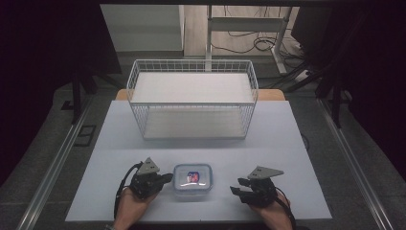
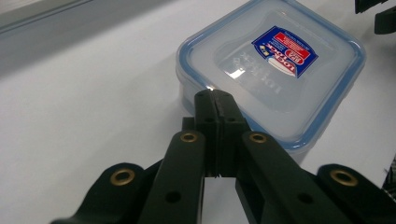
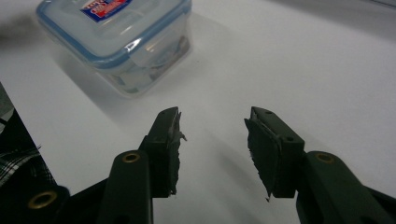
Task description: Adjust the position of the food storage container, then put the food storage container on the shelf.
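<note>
A clear plastic container [image 1: 193, 179] with a blue-rimmed snap lid and a red and blue label lies on the white table [image 1: 201, 134] near the front edge. My left gripper [image 1: 166, 178] is just left of it, jaws pressed together with nothing between them. In the left gripper view the tips [image 2: 215, 95] reach the container [image 2: 271, 70] at its near rim; I cannot tell whether they touch. My right gripper [image 1: 235, 186] stands to the container's right, a short gap away. Its jaws are apart and empty [image 3: 212, 126], with the container [image 3: 116, 32] ahead to the left.
A white wire basket [image 1: 191, 98] with two flat shelves stands at the back middle of the table. Bare tabletop lies between it and the container. The other gripper [image 2: 378, 14] shows beyond the container. A plaid sleeve [image 3: 18, 161] is at the lower left.
</note>
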